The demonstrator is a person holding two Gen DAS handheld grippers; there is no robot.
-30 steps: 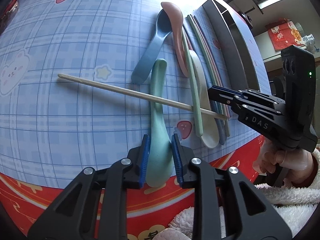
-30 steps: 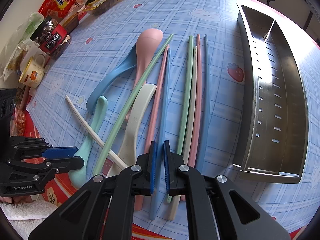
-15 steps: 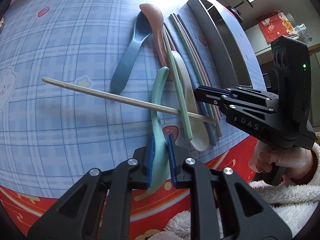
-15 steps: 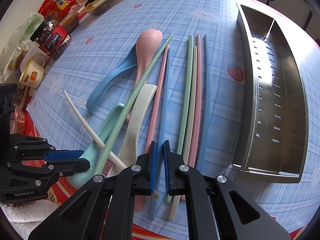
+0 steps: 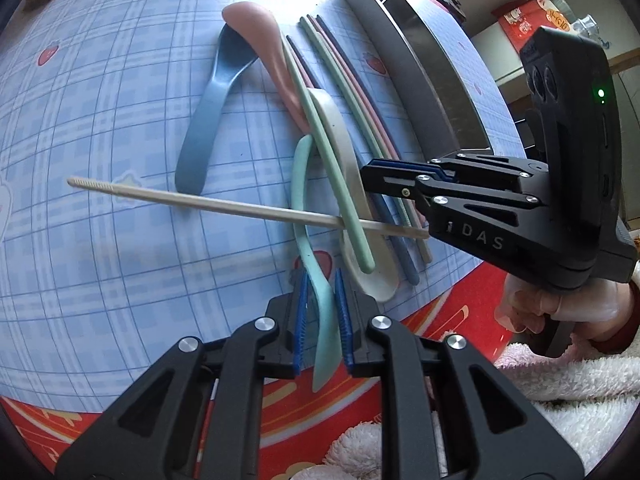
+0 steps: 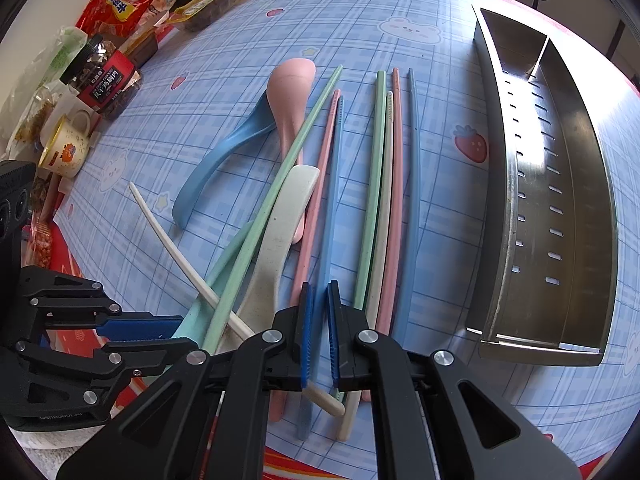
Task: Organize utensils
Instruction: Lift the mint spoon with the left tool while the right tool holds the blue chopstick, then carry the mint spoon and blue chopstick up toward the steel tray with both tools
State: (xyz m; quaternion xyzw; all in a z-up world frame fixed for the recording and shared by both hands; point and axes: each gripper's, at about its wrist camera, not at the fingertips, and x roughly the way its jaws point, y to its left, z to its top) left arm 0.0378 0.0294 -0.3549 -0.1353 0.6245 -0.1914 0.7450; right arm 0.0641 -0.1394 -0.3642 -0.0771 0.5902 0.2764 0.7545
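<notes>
My left gripper [image 5: 321, 292] is shut on a mint-green spoon [image 5: 301, 184] near the table's front edge; the spoon stands on its edge between the blue pads. A cream chopstick [image 5: 200, 200] lies across the spoon, and a green chopstick [image 5: 332, 160] rests on a cream spoon [image 5: 344, 152]. A pink spoon [image 5: 260, 32] and a blue spoon [image 5: 208, 104] lie farther back. My right gripper [image 6: 319, 292] is shut and hovers over a blue chopstick [image 6: 332, 200] in the row of chopsticks, gripping nothing. The left gripper [image 6: 182, 338] shows at its left.
A long metal tray [image 6: 560, 200] with a divider stands right of the chopsticks. Snack bags, a jar [image 6: 104, 80] and a mug [image 6: 66, 148] crowd the far left. The red table edge [image 5: 280, 392] runs just below the grippers. A hand [image 5: 560, 308] in a fluffy sleeve holds the right gripper.
My left gripper closed on the mint-green spoon, rolled it onto its edge and swung its far end right, against the cream spoon. The right gripper stayed still.
</notes>
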